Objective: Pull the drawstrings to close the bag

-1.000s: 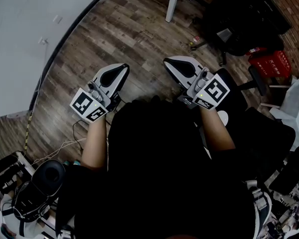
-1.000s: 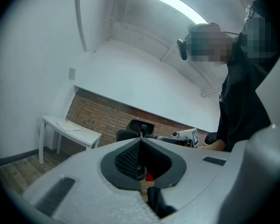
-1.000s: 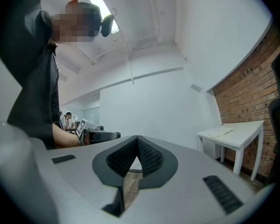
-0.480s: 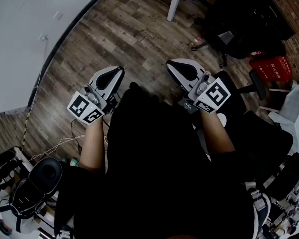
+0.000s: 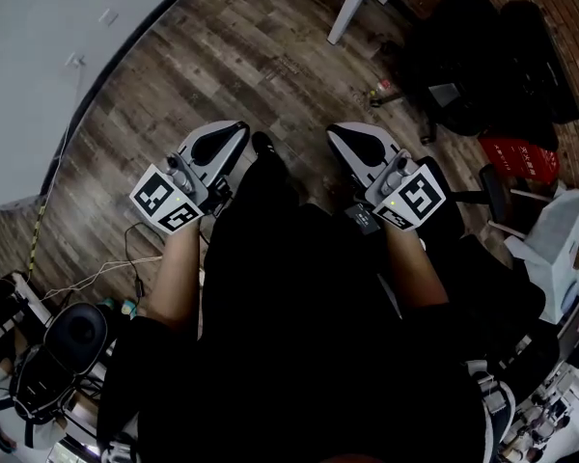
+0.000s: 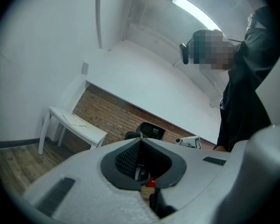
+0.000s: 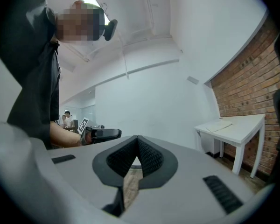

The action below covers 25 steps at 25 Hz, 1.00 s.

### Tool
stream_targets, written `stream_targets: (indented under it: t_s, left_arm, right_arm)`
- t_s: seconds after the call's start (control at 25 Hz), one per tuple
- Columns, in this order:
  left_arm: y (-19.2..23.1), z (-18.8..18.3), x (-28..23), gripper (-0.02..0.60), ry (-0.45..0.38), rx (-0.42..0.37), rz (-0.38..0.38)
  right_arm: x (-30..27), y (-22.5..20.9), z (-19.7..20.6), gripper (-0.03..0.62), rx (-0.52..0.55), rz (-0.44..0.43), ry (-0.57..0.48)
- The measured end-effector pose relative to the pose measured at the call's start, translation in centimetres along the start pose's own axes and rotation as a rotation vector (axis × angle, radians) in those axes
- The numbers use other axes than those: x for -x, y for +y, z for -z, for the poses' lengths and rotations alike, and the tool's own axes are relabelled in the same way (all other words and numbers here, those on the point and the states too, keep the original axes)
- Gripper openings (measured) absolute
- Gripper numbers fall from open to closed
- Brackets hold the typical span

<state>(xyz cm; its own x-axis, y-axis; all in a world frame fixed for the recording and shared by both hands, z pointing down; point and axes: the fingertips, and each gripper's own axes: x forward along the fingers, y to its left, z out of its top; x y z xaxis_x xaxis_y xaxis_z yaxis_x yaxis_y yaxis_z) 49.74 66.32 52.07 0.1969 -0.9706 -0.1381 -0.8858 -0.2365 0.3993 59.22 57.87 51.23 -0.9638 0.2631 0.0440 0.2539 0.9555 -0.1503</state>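
No bag and no drawstring shows in any view. In the head view a person in black holds both grippers out over a wooden floor. My left gripper points away from the body, its jaws together with nothing between them. My right gripper does the same a little to the right. The left gripper view shows the left gripper shut and empty, facing a brick wall. In the right gripper view the right gripper is shut and empty, with the left gripper beyond it.
A white table stands by the brick wall; its legs show at the top of the head view. A black office chair, a red crate and a white box lie right. Cables and gear lie at lower left.
Both grippers have shifted a little over the floor together with the person, still shut. A dark shoe tip now shows between them.
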Motion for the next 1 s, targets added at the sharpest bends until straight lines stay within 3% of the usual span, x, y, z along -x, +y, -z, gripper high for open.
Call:
stream_targets:
  t_s: [0.28,0.68,1.0]
  left_arm:
    - [8.4,-0.7,-2.2,0.017,-0.015,0.077,-0.044]
    - [21.5,-5.7,-4.6,0.017,-0.049,0.100,-0.063]
    - [25.7,-6.9,-5.1,0.017,-0.060,0.104,-0.053]
  right_arm:
    - [-5.6,-6.9,-0.4,0.006,-0.026,0.016,0.030]
    - [-16.2,-15.6,-2.9,0.006,-0.021,0.011,0.080]
    - [-19.9,-19.6,-5.1,0.006,0.038,0.048,0.061]
